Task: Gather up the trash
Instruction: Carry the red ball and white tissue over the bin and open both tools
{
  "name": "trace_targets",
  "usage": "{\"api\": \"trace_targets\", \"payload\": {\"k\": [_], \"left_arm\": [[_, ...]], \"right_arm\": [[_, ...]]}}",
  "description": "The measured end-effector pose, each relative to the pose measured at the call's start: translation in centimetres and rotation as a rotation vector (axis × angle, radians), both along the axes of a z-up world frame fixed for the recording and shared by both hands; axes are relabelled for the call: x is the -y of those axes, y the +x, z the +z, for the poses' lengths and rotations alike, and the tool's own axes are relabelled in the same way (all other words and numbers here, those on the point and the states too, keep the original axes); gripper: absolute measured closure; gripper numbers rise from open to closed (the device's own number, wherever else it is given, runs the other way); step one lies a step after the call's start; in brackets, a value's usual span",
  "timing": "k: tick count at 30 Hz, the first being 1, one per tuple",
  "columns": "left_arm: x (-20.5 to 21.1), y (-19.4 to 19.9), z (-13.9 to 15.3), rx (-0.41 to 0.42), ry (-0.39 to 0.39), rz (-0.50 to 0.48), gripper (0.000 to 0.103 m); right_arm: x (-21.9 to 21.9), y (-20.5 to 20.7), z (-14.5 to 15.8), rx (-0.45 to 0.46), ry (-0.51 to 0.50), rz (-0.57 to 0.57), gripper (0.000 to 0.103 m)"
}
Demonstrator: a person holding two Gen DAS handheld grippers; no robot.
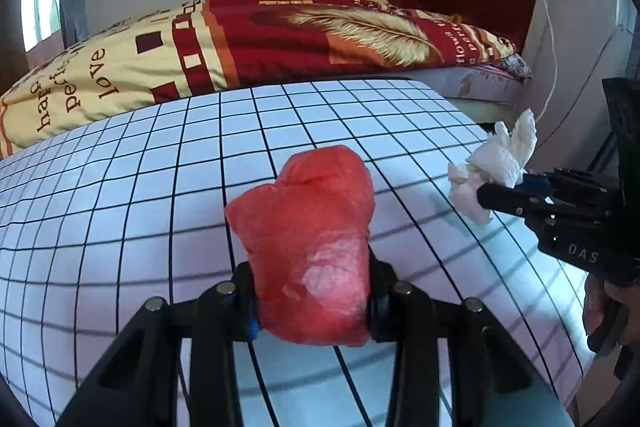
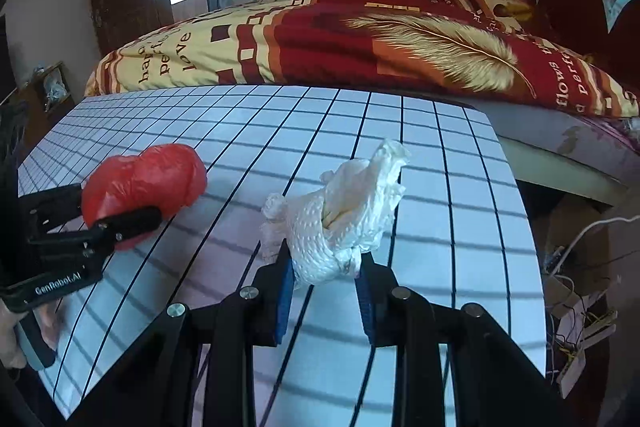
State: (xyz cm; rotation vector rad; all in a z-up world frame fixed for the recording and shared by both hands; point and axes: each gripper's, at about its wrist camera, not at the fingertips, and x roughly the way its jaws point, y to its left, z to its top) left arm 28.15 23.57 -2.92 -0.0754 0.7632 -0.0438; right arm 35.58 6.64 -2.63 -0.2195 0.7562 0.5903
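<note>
A crumpled red plastic bag [image 1: 316, 247] fills the space between the fingers of my left gripper [image 1: 312, 303], which is shut on it above the grid-patterned table [image 1: 120, 187]. The right wrist view shows the same red bag [image 2: 148, 183] at the left, clamped in that left gripper [image 2: 120, 219]. My right gripper [image 2: 326, 267] is shut on a wad of white tissue paper [image 2: 348, 215], its blue pads pressing the wad's lower end. From the left wrist view the tissue [image 1: 500, 167] sticks out of the right gripper [image 1: 486, 193] at the right edge.
A bed with a red and yellow patterned blanket [image 1: 240, 43] runs along the table's far edge. The table's right edge [image 2: 520, 227] drops off to a floor with cables and clutter [image 2: 576, 307]. A person's hand [image 1: 600, 303] grips the right tool's handle.
</note>
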Motion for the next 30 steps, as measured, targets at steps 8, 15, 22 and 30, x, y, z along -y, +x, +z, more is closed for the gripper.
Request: {"api": "trace_targets", "payload": {"k": [8,15,22,30], "left_arm": [[1.7,-4.5,1.3,0.038,-0.01,0.001,0.064],[4.9,-8.5,2.3,0.078,0.003,-0.044,0.064],[6.6,-11.3,2.7,0.083,-0.028,-0.054,0.064],[9.0,-13.7,3.0,0.102,-0.046,-0.082,0.064]], "right_arm": [[3.4,-5.9,1.4,0.038,0.025,-0.008,0.073],[7.9,-10.5,2.6,0.051,0.079,-0.054,0.073],[11.7,-14.3,3.5,0.071,0.1,-0.085,0.073],[15.8,-18.3,4.4,0.135,0.08,-0.123,0.073]]}}
